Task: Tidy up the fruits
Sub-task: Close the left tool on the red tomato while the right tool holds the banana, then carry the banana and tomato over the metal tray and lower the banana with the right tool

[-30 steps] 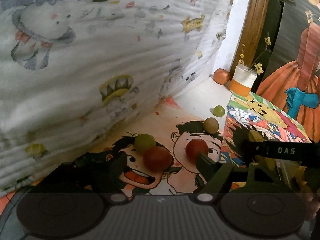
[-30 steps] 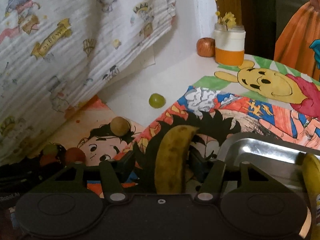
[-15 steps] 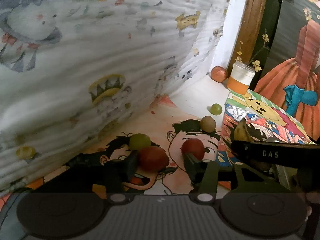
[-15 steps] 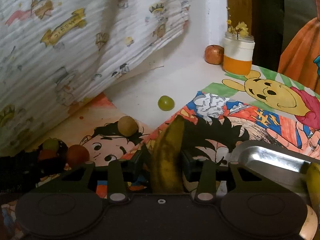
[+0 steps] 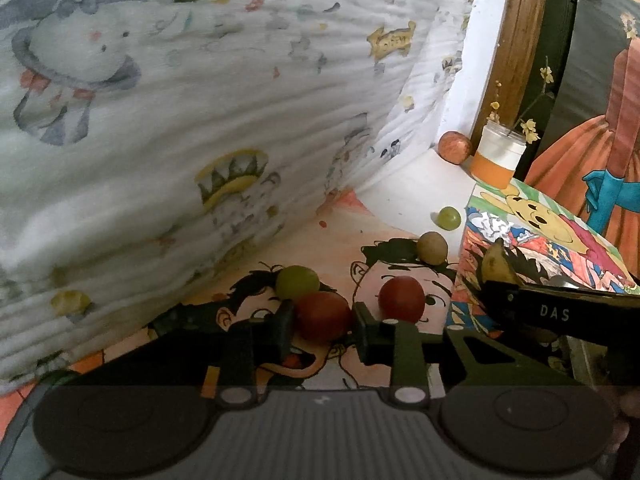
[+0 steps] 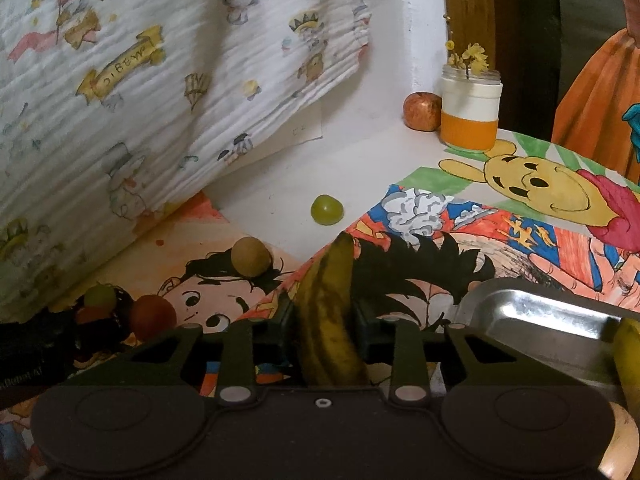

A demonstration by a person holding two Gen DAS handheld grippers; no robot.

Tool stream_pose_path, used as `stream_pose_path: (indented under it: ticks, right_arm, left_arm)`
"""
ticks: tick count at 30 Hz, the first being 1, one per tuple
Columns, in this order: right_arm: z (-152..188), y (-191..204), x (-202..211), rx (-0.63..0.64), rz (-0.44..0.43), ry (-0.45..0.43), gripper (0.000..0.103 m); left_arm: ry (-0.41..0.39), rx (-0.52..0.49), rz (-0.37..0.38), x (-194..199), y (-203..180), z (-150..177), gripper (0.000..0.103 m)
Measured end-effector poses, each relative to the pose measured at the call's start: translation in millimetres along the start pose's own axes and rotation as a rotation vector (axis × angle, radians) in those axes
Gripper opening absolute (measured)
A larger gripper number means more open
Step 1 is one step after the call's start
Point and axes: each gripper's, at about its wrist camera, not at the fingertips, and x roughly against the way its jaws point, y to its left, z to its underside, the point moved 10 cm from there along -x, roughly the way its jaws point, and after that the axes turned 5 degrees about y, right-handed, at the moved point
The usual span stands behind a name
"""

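Nearest: left gripper [image 5: 322,326] jaws closing on red fruit [image 5: 323,316], pads against both sides, fruit on cartoon mat [image 5: 344,236]. Right gripper [image 6: 324,330] jaws closing on spotted banana [image 6: 330,312], gripped mid-length, tip pointing away. Steel tray [image 6: 532,320] just right of it; yellow fruit at tray's edge [image 6: 628,356], probably second banana, mostly cut off. So sorting barely begun.

Further out, loose: green grape [image 5: 298,282], second red fruit [image 5: 401,299], tan fruit [image 6: 251,257], far grape [image 6: 327,209]. Apple-like fruit [image 6: 422,111] beside jar [image 6: 471,110], farthest.

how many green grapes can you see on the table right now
2. One green grape touches the red fruit between the closing left gripper jaws. The other green grape lies alone on bare white tabletop. More may be hidden.
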Motion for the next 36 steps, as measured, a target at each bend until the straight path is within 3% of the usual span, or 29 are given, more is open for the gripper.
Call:
stream_pose_path:
  ticks: [6, 16, 26, 36]
  right_arm:
    - [4.9, 9.7, 5.3, 0.006, -0.068, 0.028, 0.032]
    - [19.0, 15.4, 26.7, -0.106, -0.209, 0.086, 0.032]
    - [30.3, 5.7, 85.3, -0.156, -0.248, 0.027, 0.032]
    - [43.4, -28.8, 159.8, -0.173, -0.199, -0.071, 0.032]
  left_arm:
    - [0.013, -0.009, 0.018, 3.3, -4.1, 3.4, 0.033]
    - [0.011, -0.010, 0.024, 23.9, -12.0, 9.4, 0.033]
    - [-0.018, -0.011, 0.051, 57.8, -32.4, 14.0, 0.033]
    - [-0.053, -0.023, 0.116, 92.1, -79.4, 29.6, 0.033]
